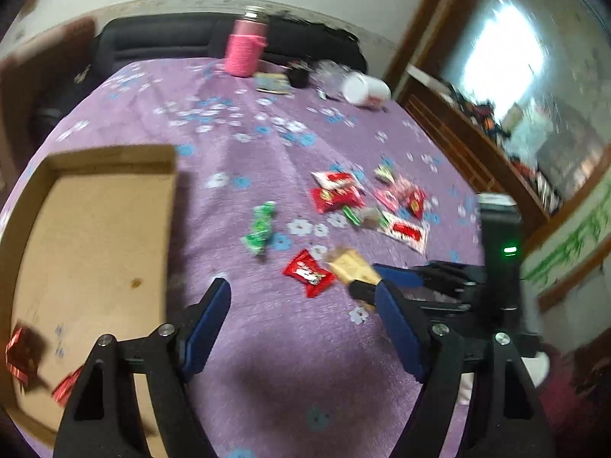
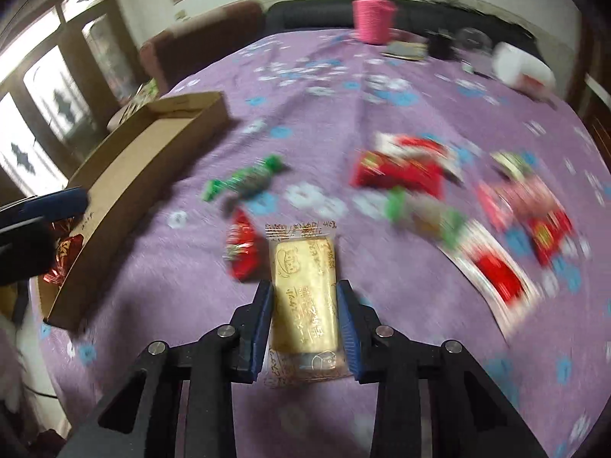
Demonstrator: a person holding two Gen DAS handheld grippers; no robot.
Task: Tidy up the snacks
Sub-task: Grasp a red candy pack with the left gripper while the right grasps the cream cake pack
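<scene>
My right gripper (image 2: pixel 305 305) is shut on a yellow wrapped biscuit pack (image 2: pixel 305 294) and holds it above the purple cloth; the pack also shows in the left wrist view (image 1: pixel 353 267). My left gripper (image 1: pixel 305 316) is open and empty beside the cardboard box (image 1: pixel 95 236), which holds red foil snacks (image 1: pixel 19 355). A red candy (image 1: pixel 309 273) and a green candy (image 1: pixel 261 227) lie on the cloth. A heap of red, pink and green snack packs (image 1: pixel 374 202) lies further right. The box (image 2: pixel 152 168) stands at the left in the right wrist view.
A pink knitted bottle (image 1: pixel 246 47), a black cup (image 1: pixel 298 76), a small tin (image 1: pixel 273 83) and a tipped white cup (image 1: pixel 364 89) stand at the table's far edge. A dark sofa lies behind. A wooden window frame is at the right.
</scene>
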